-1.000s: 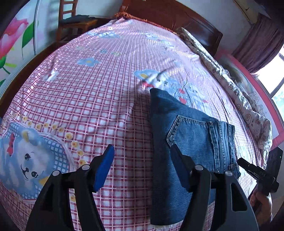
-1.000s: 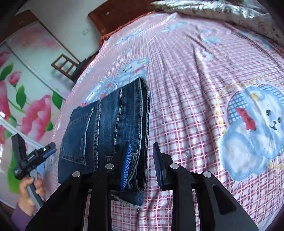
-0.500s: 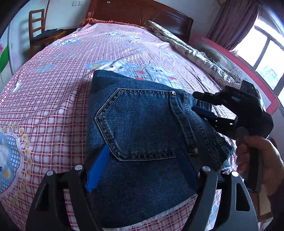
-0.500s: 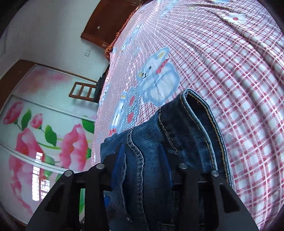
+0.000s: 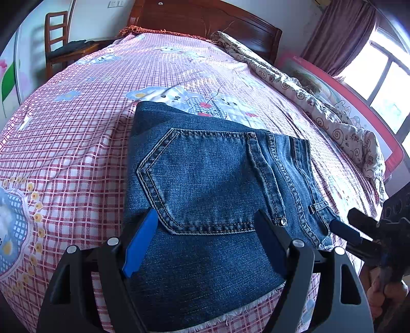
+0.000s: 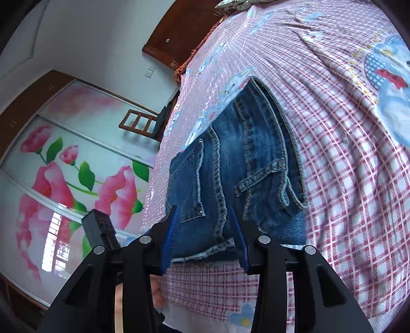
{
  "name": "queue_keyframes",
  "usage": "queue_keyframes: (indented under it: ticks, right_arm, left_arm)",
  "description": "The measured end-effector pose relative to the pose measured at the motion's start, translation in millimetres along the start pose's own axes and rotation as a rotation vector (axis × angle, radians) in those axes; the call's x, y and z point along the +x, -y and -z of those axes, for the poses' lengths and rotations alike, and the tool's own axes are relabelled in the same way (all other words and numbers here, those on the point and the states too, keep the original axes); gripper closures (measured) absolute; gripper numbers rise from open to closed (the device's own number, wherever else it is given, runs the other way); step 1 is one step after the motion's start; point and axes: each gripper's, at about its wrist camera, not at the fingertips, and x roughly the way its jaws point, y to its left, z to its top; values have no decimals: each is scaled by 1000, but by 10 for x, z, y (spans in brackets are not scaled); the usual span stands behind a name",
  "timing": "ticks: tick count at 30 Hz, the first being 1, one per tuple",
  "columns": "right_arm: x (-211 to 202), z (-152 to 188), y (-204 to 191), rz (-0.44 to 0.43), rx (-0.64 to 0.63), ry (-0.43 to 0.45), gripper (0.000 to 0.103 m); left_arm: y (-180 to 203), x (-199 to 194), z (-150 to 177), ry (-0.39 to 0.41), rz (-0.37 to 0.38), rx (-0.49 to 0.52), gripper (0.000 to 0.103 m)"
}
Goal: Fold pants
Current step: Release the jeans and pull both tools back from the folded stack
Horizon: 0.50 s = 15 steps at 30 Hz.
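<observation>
Blue-padded, the left gripper (image 5: pixel 205 240) stands wide apart over the near end of the folded jeans (image 5: pixel 210 194), pads clear of the denim; the right gripper (image 6: pixel 205 235) is parted too, its fingers straddling the frayed hem corner without pinching it. Jeans lie pocket-up on a pink checked bedsheet (image 5: pixel 77 143) printed with bears; beyond are a dark wooden headboard (image 5: pixel 205 20), a rumpled quilt (image 5: pixel 320 107), a chair (image 5: pixel 59 43), flowered wardrobe doors (image 6: pixel 64 166) and a curtained window (image 5: pixel 379 66); no writing is legible.

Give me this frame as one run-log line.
stage: fold done | jeans: folded stack, flat on bed | left claw: open, astride near edge | right claw: open over waistband end, not gripping
</observation>
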Motion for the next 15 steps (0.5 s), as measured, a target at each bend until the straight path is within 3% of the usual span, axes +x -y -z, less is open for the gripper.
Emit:
queue_keyframes:
  ticks: [4, 7, 11, 12, 13, 14, 15]
  right_arm:
    - [177, 86, 220, -19, 32, -14, 65]
    - [224, 97, 142, 8, -15, -22, 65]
    - [233, 45, 104, 9, 34, -58, 64]
    - [196, 39, 86, 30, 29, -73, 62]
    - [179, 52, 18, 47, 11, -86, 51]
    - [163, 81, -67, 63, -14, -91, 34]
    - [128, 139, -162, 106, -54, -91, 29]
  left_arm:
    - [-26, -19, 11, 2, 8, -12, 26]
    - [-43, -22, 8, 2, 14, -23, 26]
    - [-37, -37, -1, -3, 7, -23, 26]
    - [-33, -57, -4, -1, 6, -22, 26]
    - [-27, -84, -6, 1, 3, -22, 26]
    - [-19, -129, 3, 5, -3, -25, 26]
    - [-14, -185, 16, 13, -10, -27, 26]
